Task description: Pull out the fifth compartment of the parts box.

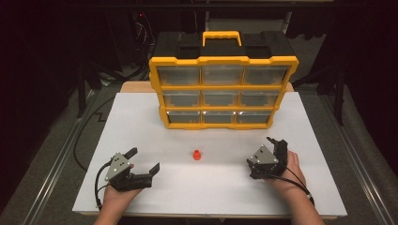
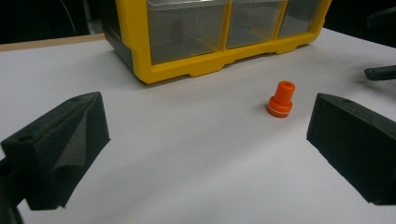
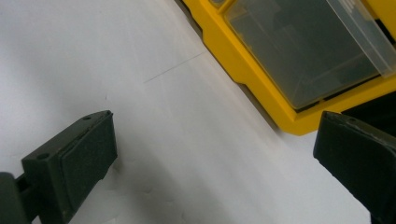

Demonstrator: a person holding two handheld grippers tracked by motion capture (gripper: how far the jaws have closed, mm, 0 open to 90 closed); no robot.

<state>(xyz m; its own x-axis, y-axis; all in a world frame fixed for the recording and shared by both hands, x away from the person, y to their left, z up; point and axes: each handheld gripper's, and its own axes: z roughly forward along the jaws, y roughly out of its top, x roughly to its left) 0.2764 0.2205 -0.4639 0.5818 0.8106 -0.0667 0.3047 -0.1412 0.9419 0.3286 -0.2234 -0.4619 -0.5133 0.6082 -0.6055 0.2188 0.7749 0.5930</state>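
Before drawer box (image 1: 223, 92), orange plug (image 1: 196, 154) upright on bench (image 1: 141, 117); left hand-held gripper (image 1: 145, 159) and right hand-held gripper (image 1: 277, 142) flank plug, both wide open, empty.

A lab: white test table (image 1: 141, 117), dark surroundings.

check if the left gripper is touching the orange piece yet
Apart. In the left gripper view the orange piece stands on bare white table ahead of the open left gripper, short of both jaws.
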